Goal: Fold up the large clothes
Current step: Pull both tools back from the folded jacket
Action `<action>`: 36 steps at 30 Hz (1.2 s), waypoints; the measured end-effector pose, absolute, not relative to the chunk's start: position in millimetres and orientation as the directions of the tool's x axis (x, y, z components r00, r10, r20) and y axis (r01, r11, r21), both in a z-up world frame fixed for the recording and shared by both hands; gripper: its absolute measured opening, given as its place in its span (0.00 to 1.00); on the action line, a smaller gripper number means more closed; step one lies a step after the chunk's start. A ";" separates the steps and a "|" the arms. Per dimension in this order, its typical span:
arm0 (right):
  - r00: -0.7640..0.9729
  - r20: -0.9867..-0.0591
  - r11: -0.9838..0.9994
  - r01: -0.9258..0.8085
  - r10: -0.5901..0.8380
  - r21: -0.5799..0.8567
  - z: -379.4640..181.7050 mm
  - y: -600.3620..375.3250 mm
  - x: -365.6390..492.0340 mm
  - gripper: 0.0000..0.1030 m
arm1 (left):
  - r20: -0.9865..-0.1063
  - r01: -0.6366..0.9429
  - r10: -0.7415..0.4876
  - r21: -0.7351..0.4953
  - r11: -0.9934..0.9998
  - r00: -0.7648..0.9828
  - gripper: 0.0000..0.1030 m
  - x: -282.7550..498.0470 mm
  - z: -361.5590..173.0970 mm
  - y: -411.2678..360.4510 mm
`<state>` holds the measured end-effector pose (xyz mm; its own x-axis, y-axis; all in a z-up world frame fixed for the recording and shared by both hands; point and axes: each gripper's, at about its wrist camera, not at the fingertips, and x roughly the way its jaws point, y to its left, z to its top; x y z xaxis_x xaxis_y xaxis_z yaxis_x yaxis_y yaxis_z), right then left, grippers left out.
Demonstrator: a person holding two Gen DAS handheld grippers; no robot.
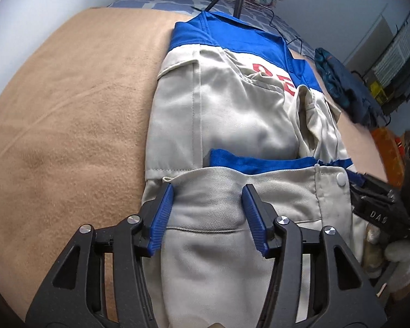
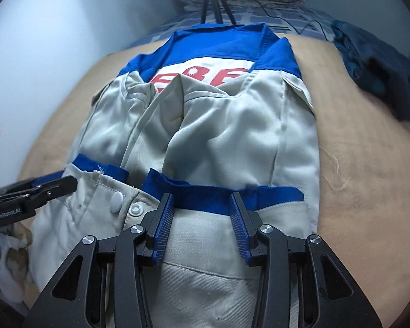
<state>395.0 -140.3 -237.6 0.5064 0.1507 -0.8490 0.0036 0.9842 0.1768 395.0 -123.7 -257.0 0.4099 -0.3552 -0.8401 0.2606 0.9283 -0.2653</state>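
My grey-and-blue work jacket (image 2: 205,125) lies partly folded on the tan blanket (image 1: 68,109), red lettering half hidden by folds. My left tool (image 1: 207,213) and right tool (image 2: 202,218) stand spread over its hem; whether cloth is gripped, I cannot tell.

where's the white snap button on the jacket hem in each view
Left wrist view: white snap button sits right of centre, beyond the left gripper's right jaw.
Right wrist view: the button sits left of centre, beside its open socket.
Shared landmark: the red lettering below the blue yoke.
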 end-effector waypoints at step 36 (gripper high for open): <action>0.765 -0.633 0.988 -0.023 0.115 0.152 24.5 -178.0 230.7 0.45 | -0.631 0.244 -0.416 -0.344 0.907 0.655 0.53 286.3 24.2 -26.2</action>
<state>230.7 -178.0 24.5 0.7652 0.1147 -0.6335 -0.0225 0.9882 0.1517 286.3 -26.2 24.2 0.6546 -0.4158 -0.6313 0.2441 0.9066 -0.3441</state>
